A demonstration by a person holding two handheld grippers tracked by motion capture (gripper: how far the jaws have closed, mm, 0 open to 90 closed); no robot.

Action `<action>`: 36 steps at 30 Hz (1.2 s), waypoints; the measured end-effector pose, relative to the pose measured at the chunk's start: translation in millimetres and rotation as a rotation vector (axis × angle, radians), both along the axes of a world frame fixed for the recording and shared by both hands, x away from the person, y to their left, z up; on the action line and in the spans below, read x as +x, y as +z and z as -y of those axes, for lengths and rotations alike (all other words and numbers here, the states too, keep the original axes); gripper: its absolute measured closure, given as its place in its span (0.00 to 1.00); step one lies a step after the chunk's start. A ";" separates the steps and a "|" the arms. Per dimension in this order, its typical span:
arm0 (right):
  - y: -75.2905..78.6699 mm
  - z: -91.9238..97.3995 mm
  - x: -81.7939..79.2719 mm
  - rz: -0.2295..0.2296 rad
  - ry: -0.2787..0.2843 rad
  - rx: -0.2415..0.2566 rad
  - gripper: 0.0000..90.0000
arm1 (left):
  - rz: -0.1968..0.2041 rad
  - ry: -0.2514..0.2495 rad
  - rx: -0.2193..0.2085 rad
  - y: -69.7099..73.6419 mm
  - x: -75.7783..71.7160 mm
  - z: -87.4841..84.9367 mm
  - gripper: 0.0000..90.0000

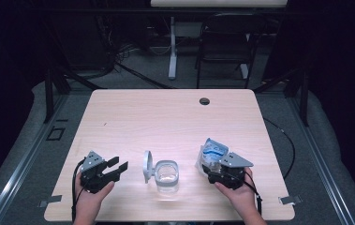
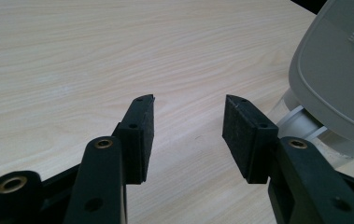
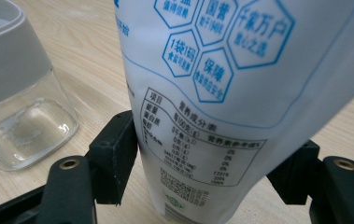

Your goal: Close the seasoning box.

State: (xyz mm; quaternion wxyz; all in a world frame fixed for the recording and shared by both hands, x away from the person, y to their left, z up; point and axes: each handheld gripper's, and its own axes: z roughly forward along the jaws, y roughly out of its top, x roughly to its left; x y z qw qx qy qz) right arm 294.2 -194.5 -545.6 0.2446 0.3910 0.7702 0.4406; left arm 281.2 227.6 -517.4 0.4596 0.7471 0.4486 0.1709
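Table (image 1: 166,117), pale wood grain, round cable hole (image 1: 204,101) near its far edge. Dark floor and a folding chair (image 1: 224,42) beyond it.

Pouch (image 1: 211,154), white with blue printing, stands on the near right part of the table between the jaws of the right gripper (image 1: 215,169). In the right gripper view the pouch (image 3: 221,93) rises between the two black pads, nutrition panel facing the camera; the left pad lies against its side, the right pad is partly hidden behind its bulge. Jaws spread as wide as they go; whether they press on the pouch cannot be told.

Jar (image 1: 166,176), clear glass with a grey collar, sits near the table's front edge between the two grippers, its grey flip lid (image 1: 147,166) swung open and standing on the left side. Some white residue shows at its bottom (image 3: 25,133).

Left gripper (image 1: 118,167) rests on the near left, jaws apart with nothing between them, just bare table. The lid (image 2: 338,70) is close at their right.
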 end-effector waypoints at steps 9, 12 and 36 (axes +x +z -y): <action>-5.2 -1.3 1.8 -0.001 0.006 -0.016 0.36 | -0.001 -0.001 0.002 -0.1 0.1 0.0 0.60; -6.9 -2.4 2.2 0.002 0.006 -0.028 0.36 | 0.000 -0.001 0.002 -0.3 0.0 0.1 0.60; -26.6 -1.3 6.4 -0.014 0.031 -0.024 0.36 | 0.003 0.004 0.000 -0.6 0.1 -0.1 0.60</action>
